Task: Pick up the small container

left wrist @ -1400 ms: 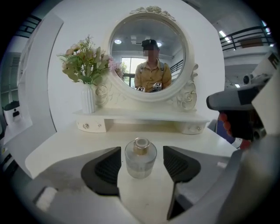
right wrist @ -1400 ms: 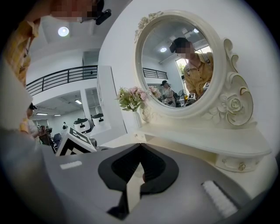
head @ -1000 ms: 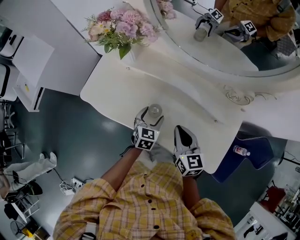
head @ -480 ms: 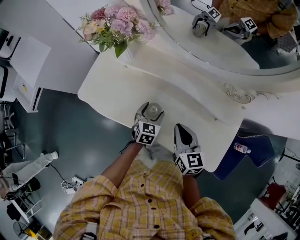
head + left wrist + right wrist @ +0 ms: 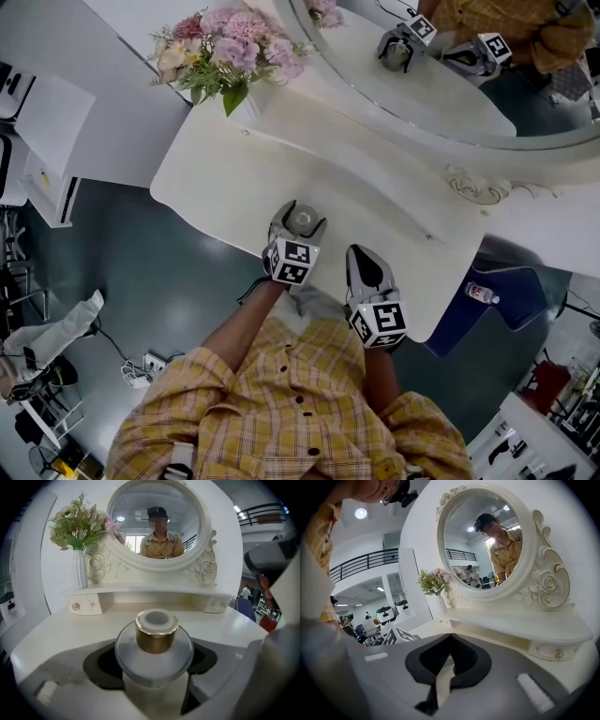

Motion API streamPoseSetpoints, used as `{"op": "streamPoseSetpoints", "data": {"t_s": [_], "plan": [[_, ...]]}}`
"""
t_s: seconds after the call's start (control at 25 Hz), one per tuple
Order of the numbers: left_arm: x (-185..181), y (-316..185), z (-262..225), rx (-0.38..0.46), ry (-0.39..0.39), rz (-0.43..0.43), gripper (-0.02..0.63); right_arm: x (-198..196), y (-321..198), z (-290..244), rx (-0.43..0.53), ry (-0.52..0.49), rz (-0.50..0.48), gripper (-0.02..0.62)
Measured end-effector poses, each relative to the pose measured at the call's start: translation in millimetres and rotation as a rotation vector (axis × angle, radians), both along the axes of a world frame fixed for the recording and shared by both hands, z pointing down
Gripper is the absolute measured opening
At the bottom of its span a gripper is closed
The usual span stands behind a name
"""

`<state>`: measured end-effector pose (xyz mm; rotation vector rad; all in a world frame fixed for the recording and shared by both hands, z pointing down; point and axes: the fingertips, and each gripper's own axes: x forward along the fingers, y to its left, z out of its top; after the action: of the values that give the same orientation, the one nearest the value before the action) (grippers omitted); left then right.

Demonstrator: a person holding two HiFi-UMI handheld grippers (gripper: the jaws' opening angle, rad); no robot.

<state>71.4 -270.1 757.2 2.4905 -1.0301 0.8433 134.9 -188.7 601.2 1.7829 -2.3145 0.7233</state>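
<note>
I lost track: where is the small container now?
In the head view, the small container sits between the jaws of the left gripper, near the front edge of the dressing table.

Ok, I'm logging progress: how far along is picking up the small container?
Done: the left gripper has its jaws shut on the small container. In hand: that grip, near the dressing table front edge. Left: lifting it clear; whether it's off the surface yet can't be told. The right gripper is shut, empty.
</note>
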Motion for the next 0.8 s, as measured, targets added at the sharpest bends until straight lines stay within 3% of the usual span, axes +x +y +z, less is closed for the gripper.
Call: {"op": "streamPoseSetpoints", "data": {"t_s": [0.8], "plan": [[1,-4,10,0.040,-0.035,-0.018,0.341,3,-2,-1,-0.004,0.009,0.010,0.003]]}}
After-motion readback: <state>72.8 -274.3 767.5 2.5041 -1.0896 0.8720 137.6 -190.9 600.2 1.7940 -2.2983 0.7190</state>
